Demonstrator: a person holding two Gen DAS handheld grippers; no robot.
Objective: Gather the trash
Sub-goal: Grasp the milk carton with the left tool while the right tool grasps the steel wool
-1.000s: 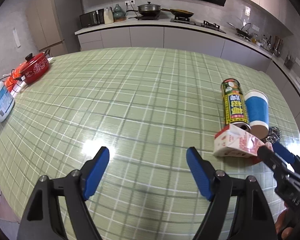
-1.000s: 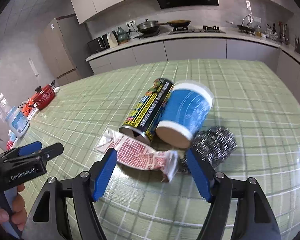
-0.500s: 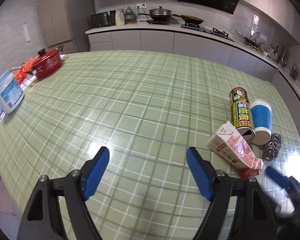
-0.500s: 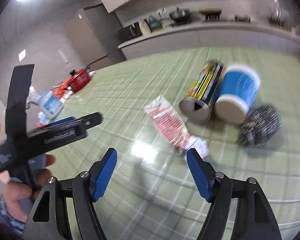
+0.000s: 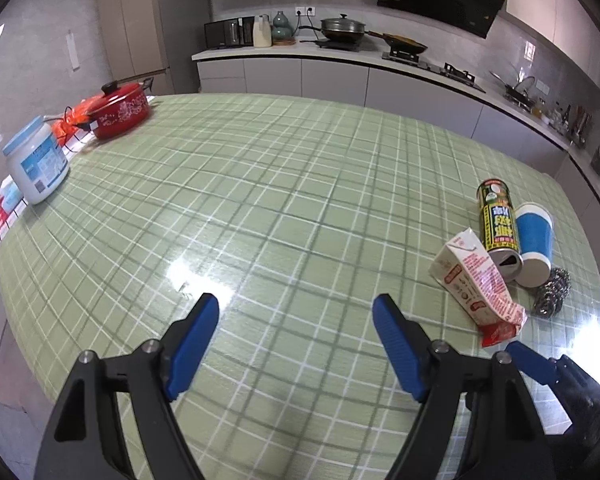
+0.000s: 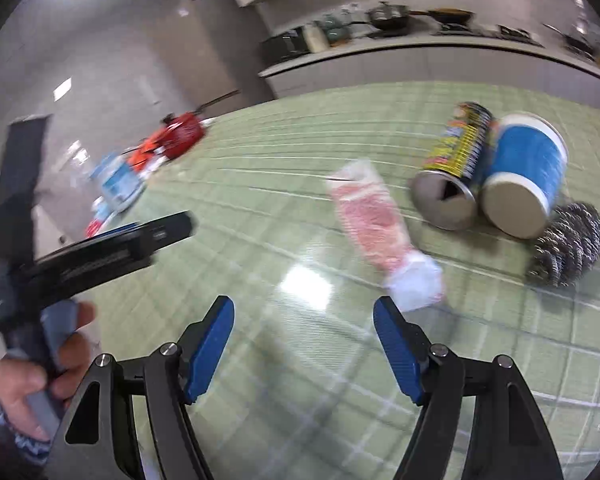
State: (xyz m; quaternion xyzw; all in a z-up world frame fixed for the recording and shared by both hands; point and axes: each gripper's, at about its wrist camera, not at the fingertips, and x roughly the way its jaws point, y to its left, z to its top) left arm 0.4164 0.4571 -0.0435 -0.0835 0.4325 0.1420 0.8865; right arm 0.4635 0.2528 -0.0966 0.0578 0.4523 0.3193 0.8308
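Note:
A crushed pink-and-white milk carton (image 5: 476, 284) (image 6: 376, 220) lies on the green checked table (image 5: 260, 208). Behind it lie a yellow-and-black can (image 5: 498, 226) (image 6: 456, 168), a blue paper cup (image 5: 534, 240) (image 6: 524, 174) and a steel wool scrubber (image 5: 552, 290) (image 6: 568, 248). My left gripper (image 5: 296, 320) is open and empty over bare table, left of the trash. My right gripper (image 6: 302, 324) is open and empty, just short of the carton; its blue fingertip (image 5: 528, 360) shows in the left wrist view.
A red pot (image 5: 120, 110) and a white-and-blue jar (image 5: 38, 160) stand at the table's far left edge. Kitchen counters with a stove run behind the table. The left gripper's body (image 6: 100, 248) and the hand holding it fill the left of the right wrist view.
Both grippers have pulled back and up from the table. The right one has drawn away from the carton and swung left; the trash now looks farther off. Both stayed open.

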